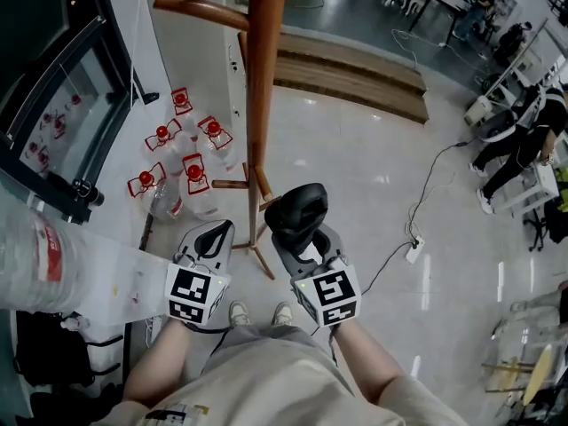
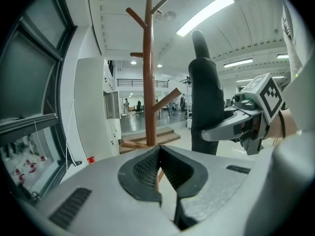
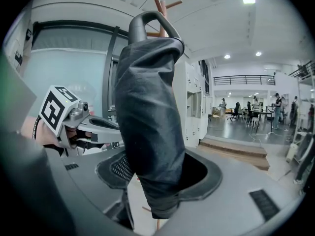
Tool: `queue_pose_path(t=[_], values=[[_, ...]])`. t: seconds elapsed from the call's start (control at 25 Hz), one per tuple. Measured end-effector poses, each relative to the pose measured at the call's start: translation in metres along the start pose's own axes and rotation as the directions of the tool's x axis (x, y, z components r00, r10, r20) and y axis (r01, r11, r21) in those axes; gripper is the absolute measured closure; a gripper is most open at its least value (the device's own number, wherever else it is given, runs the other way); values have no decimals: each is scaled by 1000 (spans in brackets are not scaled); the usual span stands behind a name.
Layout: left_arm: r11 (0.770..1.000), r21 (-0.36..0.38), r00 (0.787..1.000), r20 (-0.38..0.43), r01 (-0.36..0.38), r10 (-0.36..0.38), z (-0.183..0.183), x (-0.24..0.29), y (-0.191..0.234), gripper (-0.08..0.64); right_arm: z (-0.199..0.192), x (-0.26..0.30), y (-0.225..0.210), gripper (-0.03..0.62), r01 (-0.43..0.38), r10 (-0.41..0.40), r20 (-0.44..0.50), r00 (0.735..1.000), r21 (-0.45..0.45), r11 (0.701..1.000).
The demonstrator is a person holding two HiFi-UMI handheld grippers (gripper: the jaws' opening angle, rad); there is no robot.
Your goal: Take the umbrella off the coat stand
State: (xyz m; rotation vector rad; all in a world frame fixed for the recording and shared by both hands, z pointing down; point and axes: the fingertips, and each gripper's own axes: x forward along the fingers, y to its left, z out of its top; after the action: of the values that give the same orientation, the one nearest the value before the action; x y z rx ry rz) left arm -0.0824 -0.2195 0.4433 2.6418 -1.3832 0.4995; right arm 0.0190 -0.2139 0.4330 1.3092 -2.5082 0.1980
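Observation:
The folded black umbrella stands upright between the jaws of my right gripper, which is shut on its lower part. In the right gripper view the umbrella fills the middle, its looped handle on top. It hangs clear of the wooden coat stand, just in front of the pole. My left gripper is beside it on the left, shut with nothing in it; its pads meet at the tips. The left gripper view shows the stand ahead and the umbrella to the right.
Several red-capped water bottles lie on the floor left of the stand's base. A large clear bottle sits at my left, by a glass door. A wooden step lies beyond. A power strip and people are to the right.

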Motion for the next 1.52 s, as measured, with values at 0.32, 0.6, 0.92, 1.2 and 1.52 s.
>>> queue_pose_path(t=[0.32, 0.6, 0.92, 1.2, 1.52], values=[[999, 38, 992, 124, 25, -30, 69, -9, -13, 552, 51, -48, -40, 344, 72, -77, 116, 990, 49, 996], [994, 106, 965, 261, -11, -18, 140, -30, -13, 552, 107, -95, -65, 344, 120, -126, 245, 961, 40, 992], [984, 167, 938, 346, -54, -7, 174, -49, -18, 552, 147, -130, -67, 344, 135, -165, 375, 912, 105, 985], [985, 158, 934, 356, -62, 2, 173, -54, -27, 552, 141, -139, -60, 344, 116, -144, 376, 915, 99, 988], [987, 154, 959, 284, -50, 4, 142, -44, -28, 552, 102, -119, -62, 344, 100, -133, 289, 948, 126, 987]])
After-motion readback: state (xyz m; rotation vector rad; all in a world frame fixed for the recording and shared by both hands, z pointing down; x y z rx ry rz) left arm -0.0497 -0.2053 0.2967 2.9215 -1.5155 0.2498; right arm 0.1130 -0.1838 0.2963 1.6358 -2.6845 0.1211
